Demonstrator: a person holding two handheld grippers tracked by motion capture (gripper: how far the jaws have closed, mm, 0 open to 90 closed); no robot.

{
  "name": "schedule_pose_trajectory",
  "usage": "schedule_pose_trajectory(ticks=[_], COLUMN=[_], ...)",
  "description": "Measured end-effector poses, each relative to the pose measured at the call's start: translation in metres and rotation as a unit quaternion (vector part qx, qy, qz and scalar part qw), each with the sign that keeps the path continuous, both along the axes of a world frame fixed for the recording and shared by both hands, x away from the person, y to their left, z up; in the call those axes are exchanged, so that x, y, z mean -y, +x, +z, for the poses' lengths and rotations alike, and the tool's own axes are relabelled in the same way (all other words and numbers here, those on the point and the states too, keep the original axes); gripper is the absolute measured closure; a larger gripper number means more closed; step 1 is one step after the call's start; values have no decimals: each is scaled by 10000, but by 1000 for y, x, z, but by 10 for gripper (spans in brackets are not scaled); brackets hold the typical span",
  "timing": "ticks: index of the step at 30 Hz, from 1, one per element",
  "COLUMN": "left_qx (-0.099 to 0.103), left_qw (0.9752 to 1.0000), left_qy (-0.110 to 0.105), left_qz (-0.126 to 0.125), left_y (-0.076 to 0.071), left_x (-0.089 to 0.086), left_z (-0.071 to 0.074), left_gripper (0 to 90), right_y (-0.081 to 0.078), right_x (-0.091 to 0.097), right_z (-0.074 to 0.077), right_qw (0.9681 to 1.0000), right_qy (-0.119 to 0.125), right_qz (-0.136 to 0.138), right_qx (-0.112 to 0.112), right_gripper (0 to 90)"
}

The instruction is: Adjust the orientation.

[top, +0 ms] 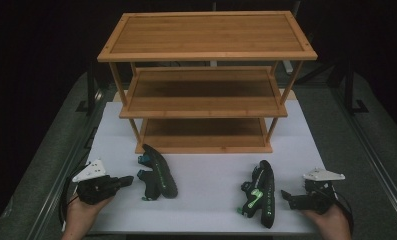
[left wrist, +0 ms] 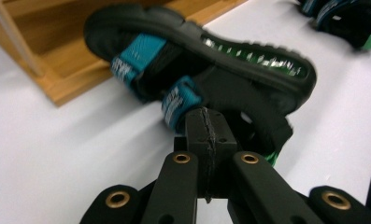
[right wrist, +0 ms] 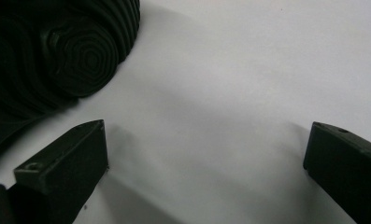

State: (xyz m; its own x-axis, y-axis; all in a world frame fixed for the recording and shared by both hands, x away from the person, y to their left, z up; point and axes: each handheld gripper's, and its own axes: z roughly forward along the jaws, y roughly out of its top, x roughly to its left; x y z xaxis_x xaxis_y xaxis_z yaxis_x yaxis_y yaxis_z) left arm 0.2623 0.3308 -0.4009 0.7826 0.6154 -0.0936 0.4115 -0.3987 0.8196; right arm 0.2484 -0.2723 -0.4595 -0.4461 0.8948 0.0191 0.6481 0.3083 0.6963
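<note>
Two black sandals lie on their sides on the white mat (top: 206,175). The one with teal straps (top: 157,172) lies at the left, just beyond my left gripper (top: 128,180). That gripper is shut with nothing in it. In the left gripper view its joined tips (left wrist: 206,127) stop close to a teal strap of this sandal (left wrist: 197,70). The sandal with green straps (top: 262,192) lies at the right. Beside it my right gripper (top: 287,197) stands open and empty. The right gripper view shows the gripper (right wrist: 206,154) low over the mat, with the ribbed sole (right wrist: 57,56) at upper left.
A three-tier bamboo shelf (top: 206,50) stands at the back of the mat, all tiers bare. Its bottom tier (left wrist: 57,65) lies just behind the teal sandal. The green sandal (left wrist: 346,18) shows far off in the left gripper view. Dark floor and metal rails flank the mat.
</note>
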Motion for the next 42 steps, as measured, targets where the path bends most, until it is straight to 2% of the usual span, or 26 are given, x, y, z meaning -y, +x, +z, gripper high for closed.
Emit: schedule_pose_trajectory(ticks=[8,15,17,20,22,28,30,32,35,42], left_qx=[82,85,126,97,98,107,39,-57,-87,-101], left_qw=[9996,9988,9990,9994,9997,9999,9999,9997,9994,9997], left_qy=[-89,29,84,34,22,89,102,251,323,195], left_qz=[-270,-476,-428,-330,-212,-23,24,28,4,-63], left_y=[11,14,13,14,13,13,15,20,23,26], left_x=[18,35,35,28,19,6,2,2,5,12], left_z=[11,13,12,11,11,10,6,-1,-4,-3], left_gripper=[900,900,900,900,900,900,900,900,900,900], right_y=[0,0,0,0,0,0,0,0,0,0], right_x=[0,0,0,0,0,0,0,0,0,0], right_z=[0,0,0,0,0,0,0,0,0,0], right_qw=[10000,10000,10000,10000,10000,10000,10000,10000,10000,10000], right_qy=[-7,0,1,-1,-4,0,-3,3,0,-8], right_qz=[12,2,1,2,11,5,5,0,1,10], right_qx=[15,5,4,4,18,7,6,0,1,17], right_gripper=[0,0,0,0,0,0,0,0,0,0])
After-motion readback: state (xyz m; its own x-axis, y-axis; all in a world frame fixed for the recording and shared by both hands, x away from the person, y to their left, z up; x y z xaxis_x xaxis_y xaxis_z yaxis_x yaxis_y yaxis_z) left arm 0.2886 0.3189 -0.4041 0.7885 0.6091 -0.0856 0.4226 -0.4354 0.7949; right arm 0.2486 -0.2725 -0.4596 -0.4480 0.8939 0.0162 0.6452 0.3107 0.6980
